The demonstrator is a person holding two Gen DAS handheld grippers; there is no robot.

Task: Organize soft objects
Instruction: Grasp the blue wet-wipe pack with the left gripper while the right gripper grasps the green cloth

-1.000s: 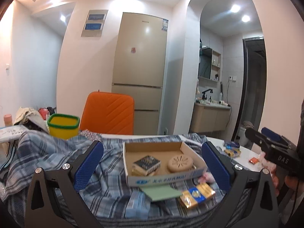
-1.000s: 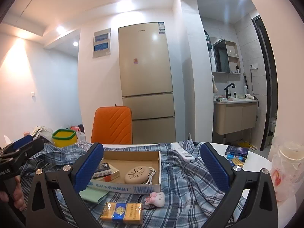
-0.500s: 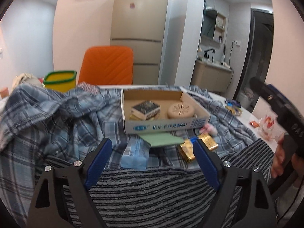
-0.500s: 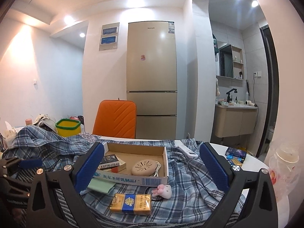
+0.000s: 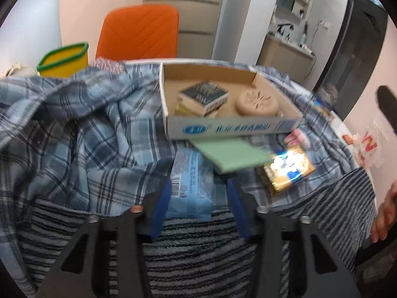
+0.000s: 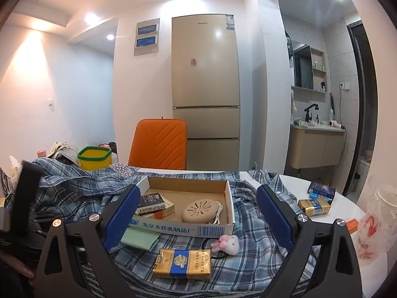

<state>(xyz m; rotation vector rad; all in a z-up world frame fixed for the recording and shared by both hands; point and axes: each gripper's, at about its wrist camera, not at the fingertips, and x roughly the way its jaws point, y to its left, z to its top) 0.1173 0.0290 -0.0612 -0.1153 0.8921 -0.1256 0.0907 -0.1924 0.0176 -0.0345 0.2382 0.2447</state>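
Left gripper [image 5: 198, 203] low at centre frame, its two blue pads narrowed on either side of one pale blue tissue pack [image 5: 191, 186]; contact can't be confirmed. The pack lies on one blue plaid shirt [image 5: 82, 129], and one dark striped towel [image 5: 198, 255] fills the bottom. Right gripper [image 6: 198, 213] is spread wide, holding nothing, framing one cardboard box [image 6: 183, 228] at centre. Below it: one green pad [image 6: 140, 239], one gold cigarette pack [image 6: 182, 263], one pink bunny toy [image 6: 227, 243]. One orange chair [image 6: 158, 144] stands behind.
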